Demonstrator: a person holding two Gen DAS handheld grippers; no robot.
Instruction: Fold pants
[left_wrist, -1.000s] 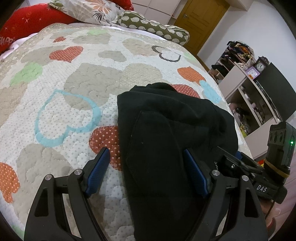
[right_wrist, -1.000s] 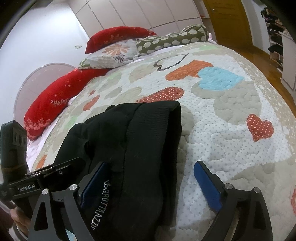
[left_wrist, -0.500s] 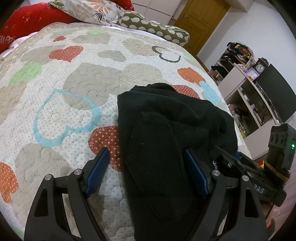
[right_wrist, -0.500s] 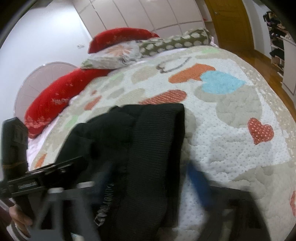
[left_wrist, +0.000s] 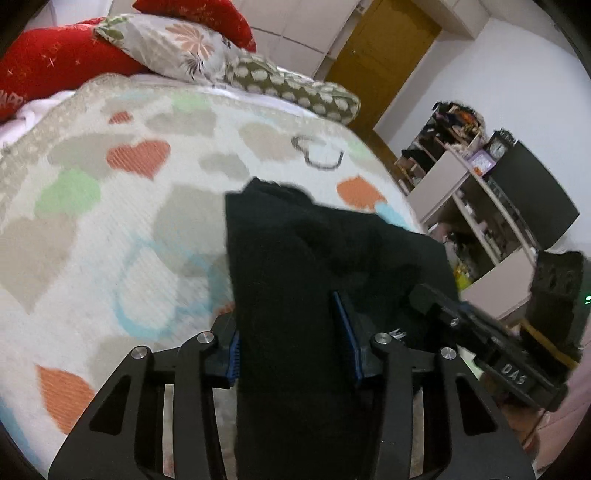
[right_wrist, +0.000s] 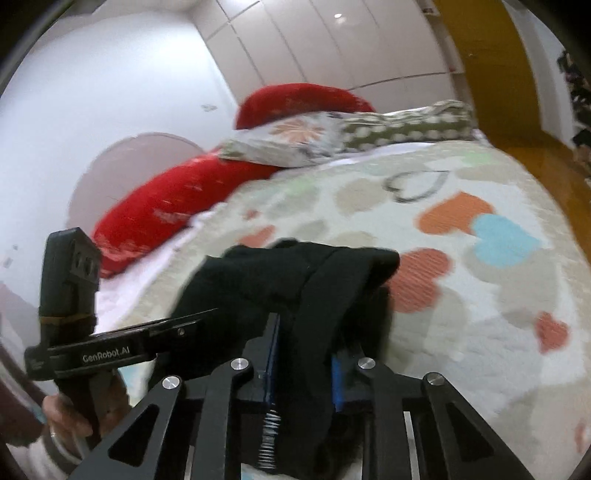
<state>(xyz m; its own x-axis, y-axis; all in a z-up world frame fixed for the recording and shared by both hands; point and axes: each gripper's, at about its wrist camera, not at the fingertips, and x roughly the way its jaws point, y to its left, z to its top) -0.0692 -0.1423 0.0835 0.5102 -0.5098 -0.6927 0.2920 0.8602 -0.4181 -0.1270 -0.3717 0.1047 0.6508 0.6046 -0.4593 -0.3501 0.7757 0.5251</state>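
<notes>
Bedroom, heart quilt (left_wrist: 110, 229): black pants (left_wrist: 295, 280) at near edge, soft, limp; L gripper (left_wrist: 291, 350) + R gripper (right_wrist: 301, 360) jaws closing on near-end corners, cloth pinched.

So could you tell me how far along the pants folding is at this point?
Done: the black pants lie bunched in a narrow strip on the quilt. In hand: the left gripper and right gripper are closing on their near end. Left: carrying it over and flattening.

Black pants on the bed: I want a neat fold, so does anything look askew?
Yes. The black fabric pants are bunched, not flat, on the heart-patterned quilt; the far end humps up unevenly. Both the left gripper and right gripper are closing on fabric.
</notes>
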